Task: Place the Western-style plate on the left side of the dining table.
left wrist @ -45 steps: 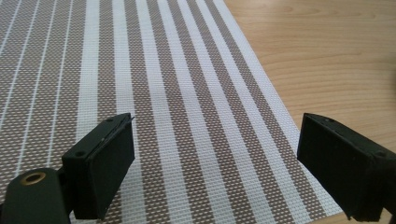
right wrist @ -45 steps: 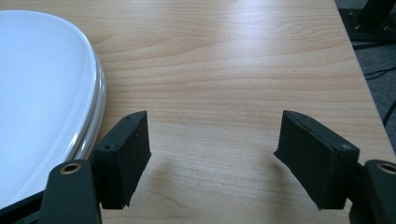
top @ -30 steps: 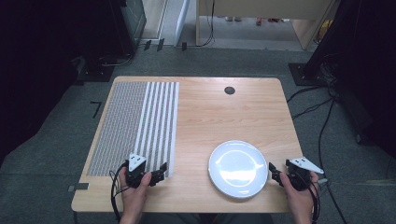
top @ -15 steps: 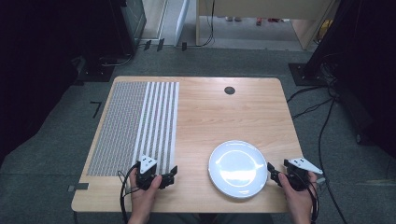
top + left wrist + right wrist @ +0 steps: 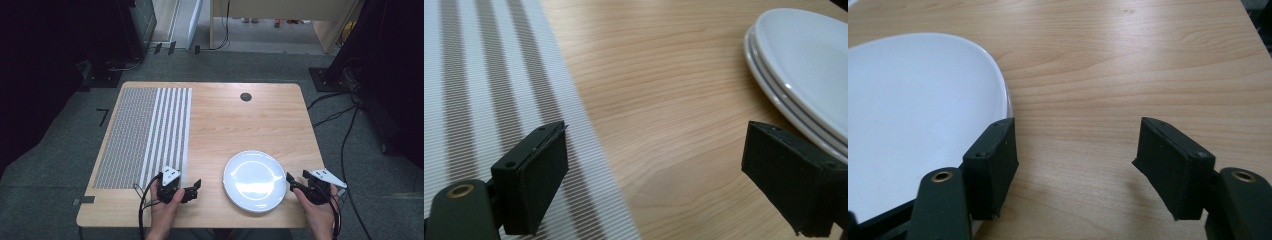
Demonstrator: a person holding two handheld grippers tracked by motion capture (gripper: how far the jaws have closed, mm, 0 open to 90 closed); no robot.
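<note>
Two stacked white plates (image 5: 804,65), one striped placemat (image 5: 150,135)

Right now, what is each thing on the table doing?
Round white plates: two stacked, upright, nothing on them.
Grey-and-white striped placemat: spread flat.
Left gripper: open, holding nothing, near the mat's edge.
Right gripper: jaws just closing a little, nothing between them, beside the plates.

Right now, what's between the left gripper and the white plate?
Just bare wooden table between the left gripper and the plate, in the high view.
</note>
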